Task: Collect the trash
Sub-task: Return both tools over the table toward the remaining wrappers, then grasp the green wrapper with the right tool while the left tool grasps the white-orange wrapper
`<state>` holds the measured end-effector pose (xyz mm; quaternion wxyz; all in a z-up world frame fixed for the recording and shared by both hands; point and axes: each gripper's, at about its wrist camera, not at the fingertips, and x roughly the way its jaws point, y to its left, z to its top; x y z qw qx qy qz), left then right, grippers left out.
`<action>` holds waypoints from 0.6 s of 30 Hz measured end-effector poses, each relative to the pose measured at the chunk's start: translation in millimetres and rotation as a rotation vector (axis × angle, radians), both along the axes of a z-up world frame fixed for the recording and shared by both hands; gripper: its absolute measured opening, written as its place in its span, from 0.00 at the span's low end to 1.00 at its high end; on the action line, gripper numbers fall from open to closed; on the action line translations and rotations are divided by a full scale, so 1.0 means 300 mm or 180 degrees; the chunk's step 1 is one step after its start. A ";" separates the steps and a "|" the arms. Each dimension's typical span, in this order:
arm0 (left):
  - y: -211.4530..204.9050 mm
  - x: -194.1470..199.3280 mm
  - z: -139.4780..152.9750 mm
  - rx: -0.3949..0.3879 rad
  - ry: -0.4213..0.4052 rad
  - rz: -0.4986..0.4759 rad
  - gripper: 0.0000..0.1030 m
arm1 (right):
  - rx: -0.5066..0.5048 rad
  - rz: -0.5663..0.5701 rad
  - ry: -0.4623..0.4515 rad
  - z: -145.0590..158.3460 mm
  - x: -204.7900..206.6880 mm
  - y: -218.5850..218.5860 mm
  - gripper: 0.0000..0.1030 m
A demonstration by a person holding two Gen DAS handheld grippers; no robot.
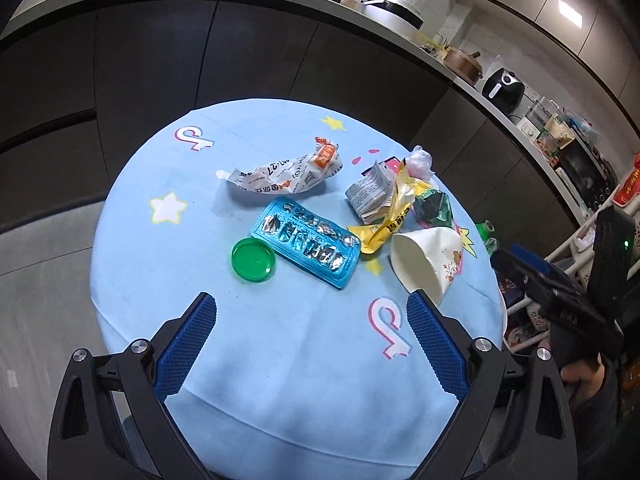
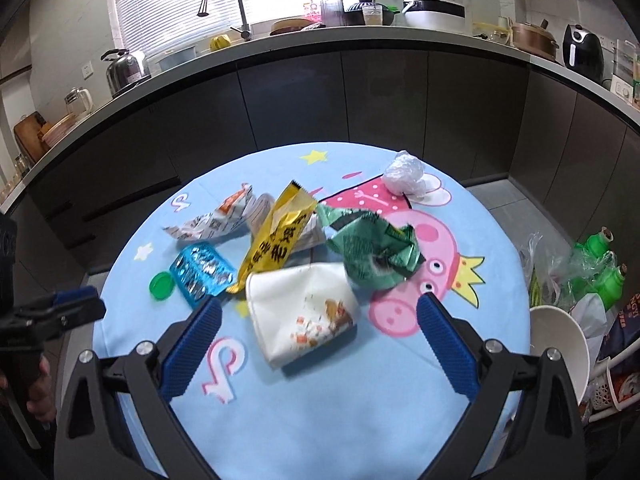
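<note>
Trash lies on a round table with a light blue cartoon cloth (image 1: 280,360) (image 2: 320,420). There is a green lid (image 1: 253,259) (image 2: 161,285), a blue blister pack (image 1: 306,247) (image 2: 202,273), a white printed wrapper (image 1: 286,174) (image 2: 212,222), a yellow wrapper (image 1: 394,216) (image 2: 278,236), a green foil wrapper (image 1: 434,208) (image 2: 372,250), a crushed paper cup (image 1: 428,262) (image 2: 302,316), folded paper (image 1: 368,196) and a crumpled clear bag (image 2: 404,176). My left gripper (image 1: 312,308) is open and empty, short of the lid and blister pack. My right gripper (image 2: 320,312) is open, with the cup lying between its fingers.
A dark kitchen counter (image 2: 360,40) with a faucet, kettle and appliances curves behind the table. To the right of the table stand a white bowl (image 2: 560,344), a rack with green bottles (image 2: 600,276) and bags. The other gripper shows at each view's edge.
</note>
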<state>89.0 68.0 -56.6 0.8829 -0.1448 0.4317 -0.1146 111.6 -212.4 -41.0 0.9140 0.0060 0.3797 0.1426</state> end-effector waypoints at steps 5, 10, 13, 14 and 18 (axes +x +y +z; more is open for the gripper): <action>0.019 0.067 -0.003 0.0059 -0.0020 -0.0001 0.88 | 0.0006 -0.0049 0.0048 -0.015 0.093 0.011 0.83; 0.025 0.174 -0.009 0.0276 -0.0078 -0.0028 0.89 | -0.0059 -0.0002 0.0195 -0.066 0.167 0.033 0.73; 0.031 0.244 -0.020 0.0401 -0.0089 -0.0057 0.89 | -0.0082 -0.0032 0.0219 -0.081 0.203 0.034 0.73; 0.034 0.264 -0.023 0.0411 -0.0088 -0.0068 0.89 | -0.0086 -0.0051 0.0237 -0.087 0.219 0.033 0.72; 0.037 0.336 -0.031 0.0464 -0.0101 -0.0150 0.91 | -0.0089 -0.0108 0.0349 -0.116 0.272 0.026 0.64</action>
